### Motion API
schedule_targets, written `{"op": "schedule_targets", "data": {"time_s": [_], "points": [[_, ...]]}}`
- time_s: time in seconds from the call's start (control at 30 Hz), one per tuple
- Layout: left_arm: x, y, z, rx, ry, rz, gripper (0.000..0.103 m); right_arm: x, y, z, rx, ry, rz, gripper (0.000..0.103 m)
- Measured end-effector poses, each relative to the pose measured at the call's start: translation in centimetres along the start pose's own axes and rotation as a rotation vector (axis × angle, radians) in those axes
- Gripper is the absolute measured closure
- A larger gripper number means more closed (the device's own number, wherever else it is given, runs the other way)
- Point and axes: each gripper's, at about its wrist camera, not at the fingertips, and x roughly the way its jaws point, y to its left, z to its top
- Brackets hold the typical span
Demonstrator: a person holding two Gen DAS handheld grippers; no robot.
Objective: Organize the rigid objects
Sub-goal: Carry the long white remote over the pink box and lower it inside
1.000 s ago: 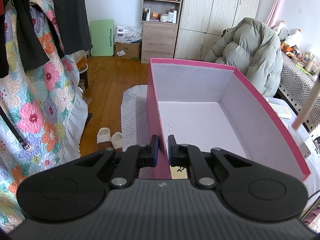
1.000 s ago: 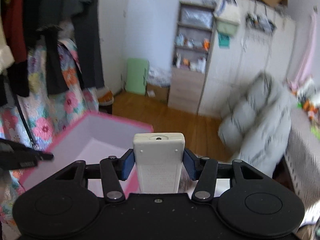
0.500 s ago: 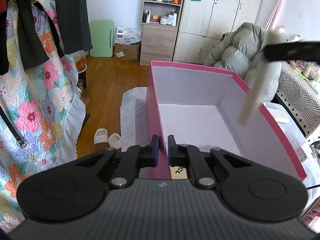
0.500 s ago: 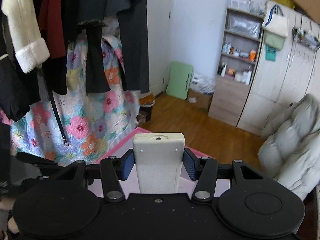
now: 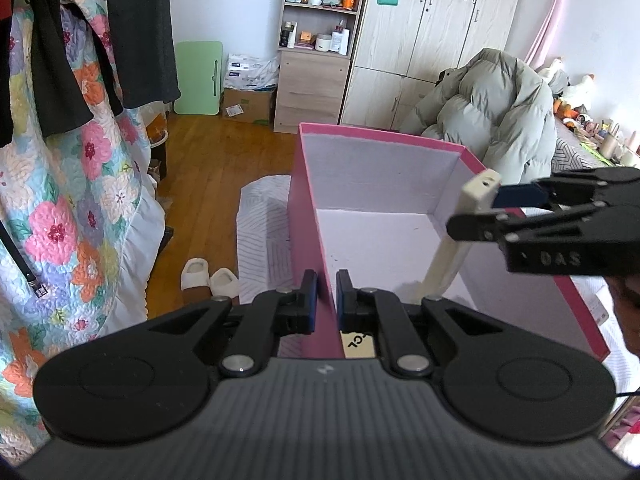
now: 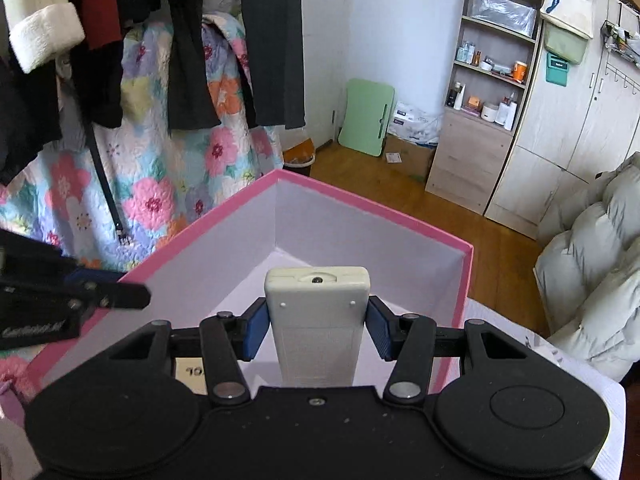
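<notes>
Left gripper [image 5: 323, 296] pinches pink box [image 5: 384, 142] wall; right gripper [image 6: 316, 332] grips cream remote control [image 6: 317, 320] above box interior; release pending; box nearly empty, sorting barely begun.

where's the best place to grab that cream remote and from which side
Grip the cream remote across its two long narrow edges, near one end, coming in along its length. It is a flat slim slab, so those parallel edges suit the pads. The right gripper holds it this way over the pink box.
</notes>
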Motion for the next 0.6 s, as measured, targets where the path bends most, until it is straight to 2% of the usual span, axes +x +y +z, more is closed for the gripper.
{"op": "schedule_targets", "data": {"time_s": [0.2, 0.33, 0.43, 0.6], "points": [[0.1, 0.1, 0.1, 0.000, 0.000, 0.002, 0.095, -2.0, 0.9, -1.4, -0.026, 0.028, -0.023, 0.046], [0.1, 0.2, 0.3, 0.006, 0.000, 0.008, 0.095, -3.5, 1.1, -2.7, -0.005, 0.137, -0.048, 0.046], [0.2, 0.5, 0.4, 0.005, 0.000, 0.006, 0.095, -3.7, 1.4, -3.5, -0.017, 0.190, -0.058, 0.046], [0.2, 0.3, 0.3, 0.009, 0.000, 0.009, 0.095, -2.5, 1.2, -3.6, -0.019, 0.214, -0.061, 0.046]]}}
